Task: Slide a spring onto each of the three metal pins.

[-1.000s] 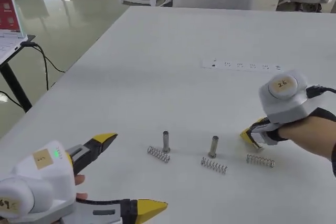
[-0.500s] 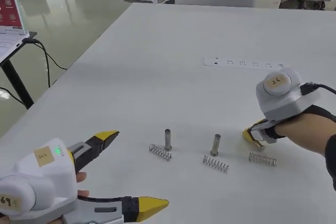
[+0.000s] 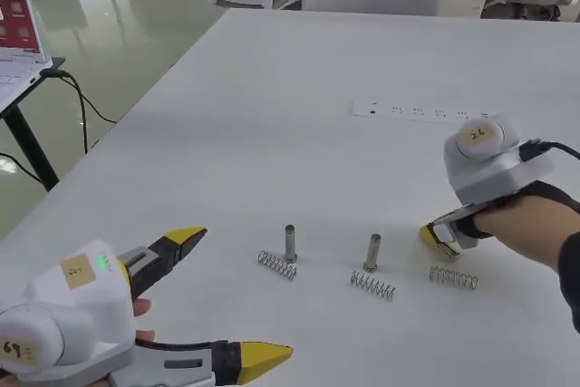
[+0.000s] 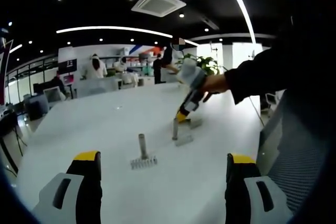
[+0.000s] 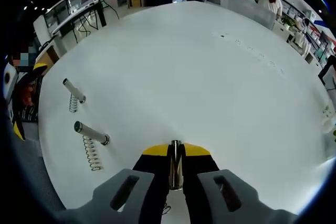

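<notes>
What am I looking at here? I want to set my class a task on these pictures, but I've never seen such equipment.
A person holds a two-jaw gripper in each hand; there is no robot. One picture comes from a headset camera looking down at the white table; the other two come from cameras on the grippers. The left gripper has open, empty jaws. The right gripper is shut on a metal pin. Two more pins stand upright, and three springs lie flat nearby.

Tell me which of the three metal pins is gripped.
The short silver metal pin clamped in the right gripper, between its yellow-tipped jaws. The left pin and the middle pin stand free, upright on the white table.
</notes>
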